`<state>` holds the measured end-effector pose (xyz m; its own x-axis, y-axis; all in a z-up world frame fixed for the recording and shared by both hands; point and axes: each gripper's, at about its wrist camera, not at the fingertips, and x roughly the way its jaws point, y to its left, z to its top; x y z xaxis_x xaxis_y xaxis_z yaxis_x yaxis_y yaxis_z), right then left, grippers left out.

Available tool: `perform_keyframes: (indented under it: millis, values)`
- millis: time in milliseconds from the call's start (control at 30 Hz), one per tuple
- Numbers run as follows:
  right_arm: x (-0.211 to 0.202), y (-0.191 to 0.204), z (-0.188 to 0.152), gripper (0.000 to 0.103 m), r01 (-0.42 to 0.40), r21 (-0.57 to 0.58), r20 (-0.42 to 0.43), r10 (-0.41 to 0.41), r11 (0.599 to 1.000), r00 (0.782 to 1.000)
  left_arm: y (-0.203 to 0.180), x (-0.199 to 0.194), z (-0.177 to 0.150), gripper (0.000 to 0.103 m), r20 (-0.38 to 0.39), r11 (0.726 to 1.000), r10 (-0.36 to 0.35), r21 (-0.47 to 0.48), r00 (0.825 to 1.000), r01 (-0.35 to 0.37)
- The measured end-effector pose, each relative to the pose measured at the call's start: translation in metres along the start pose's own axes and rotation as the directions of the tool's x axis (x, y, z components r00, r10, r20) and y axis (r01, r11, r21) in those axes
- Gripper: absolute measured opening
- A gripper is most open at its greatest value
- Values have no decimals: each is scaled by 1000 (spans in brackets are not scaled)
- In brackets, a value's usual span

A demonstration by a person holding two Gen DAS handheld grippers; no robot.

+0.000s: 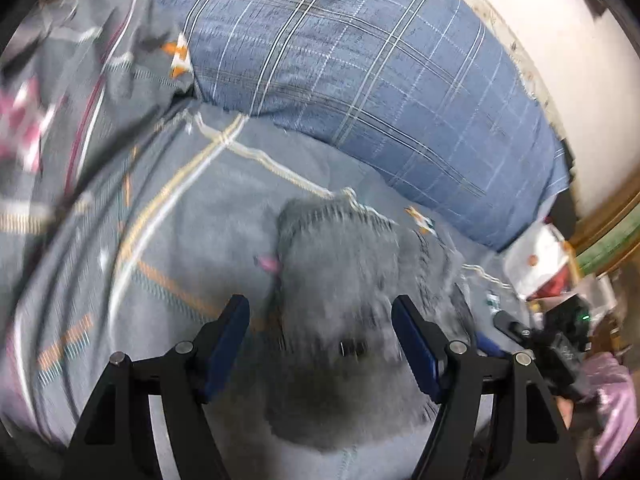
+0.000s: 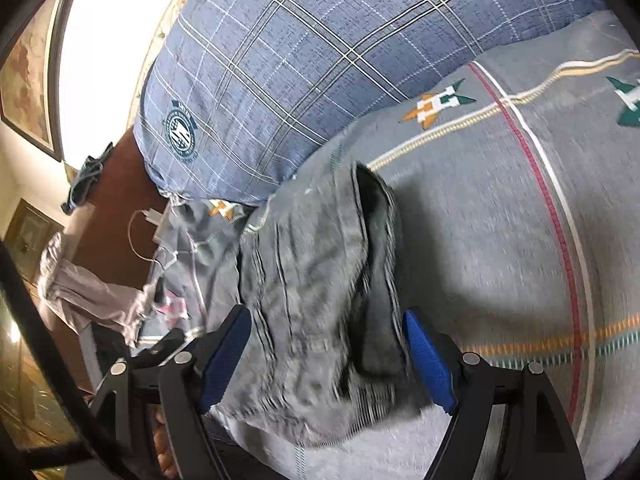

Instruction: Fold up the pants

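Grey pants lie bunched in a folded bundle on the grey patterned bedspread. In the left wrist view my left gripper is open, its blue pads on either side of the bundle just above it. In the right wrist view the same pants show a dark inner edge and striped creases. My right gripper is open, its jaws spread wide around the bundle's near end. The right gripper's body also shows at the right of the left wrist view. Both views are motion-blurred.
A blue plaid pillow lies behind the pants against the white wall; it also shows in the right wrist view. A white cable and charger and pale clothing lie at the bed's edge. Pink cloth lies at right.
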<state>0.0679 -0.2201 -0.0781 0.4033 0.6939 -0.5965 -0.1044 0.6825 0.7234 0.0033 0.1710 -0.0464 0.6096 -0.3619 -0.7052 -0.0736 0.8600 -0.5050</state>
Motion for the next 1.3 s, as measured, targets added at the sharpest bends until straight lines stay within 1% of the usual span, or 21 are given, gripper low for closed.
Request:
perform_keyframes:
  millis: [67,167,200,267,333,367,400,433,533,600,633,667,700,733,767,800,867,933,1033,1167,1300]
  values:
    - [6,0,16,81,27,-5,-2,-27,1000,1000,-10,14,17,74,-25,1000,-17,-19,1000,16]
    - [23,-5,37,81,97,-9,-27,-97,995,995,-16,48,30,74,-102,998,-55,-35,993,51]
    - [30,-8,41,81,90,-9,-45,-91,996,995,-15,58,29,74,-124,997,-72,-37,990,68]
    - [44,-16,43,81,85,-12,-71,-86,996,994,-8,72,22,73,-128,994,-85,-73,988,76]
    - [54,-25,39,72,52,4,-81,-52,999,995,-3,78,16,70,-132,986,-114,-133,985,96]
    - [59,-28,36,59,46,21,-92,-44,999,995,-2,78,16,66,-133,983,-133,-147,982,113]
    - [63,-28,34,52,40,31,-104,-36,999,994,-4,77,17,65,-131,983,-132,-142,982,113]
    - [65,-26,34,52,36,29,-114,-33,999,993,-7,76,18,65,-130,985,-129,-130,983,112]
    - [69,-16,34,52,90,-33,-129,-94,995,987,-10,83,18,65,-129,989,-100,-121,987,85]
    - [72,-19,35,50,77,-24,-133,-80,997,988,-9,90,20,55,-135,992,-83,-110,987,69]
    - [72,-20,35,48,69,-23,-136,-71,997,988,-9,91,21,54,-139,992,-85,-108,987,70]
    - [73,-20,35,43,60,-24,-145,-63,998,987,-9,90,21,49,-139,991,-94,-111,986,79]
    - [73,-21,35,32,52,-21,-151,-55,998,987,-10,89,21,42,-136,989,-108,-116,985,92]
    - [72,-20,35,27,46,-21,-154,-48,999,987,-11,86,21,40,-130,987,-122,-117,984,107]
    - [70,-17,34,20,41,-30,-147,-45,999,988,-14,81,21,34,-118,987,-132,-112,984,118]
    - [67,-13,34,18,41,-43,-133,-46,998,990,-18,77,22,31,-104,987,-138,-99,985,128]
    - [55,0,34,16,18,-79,-92,-26,997,995,-30,63,23,30,-55,987,-154,-61,987,150]
    - [44,10,34,16,7,-107,-51,-13,994,999,-40,48,26,30,-3,982,-186,-29,982,186]
    - [27,21,36,16,-18,-141,8,20,990,1000,-49,36,31,30,32,977,-212,0,977,212]
    - [19,26,45,16,-30,-138,22,33,990,999,-61,33,46,30,19,982,-186,32,982,185]
    - [26,31,62,16,-1,-115,10,3,993,1000,-64,39,65,30,-7,986,-164,42,986,164]
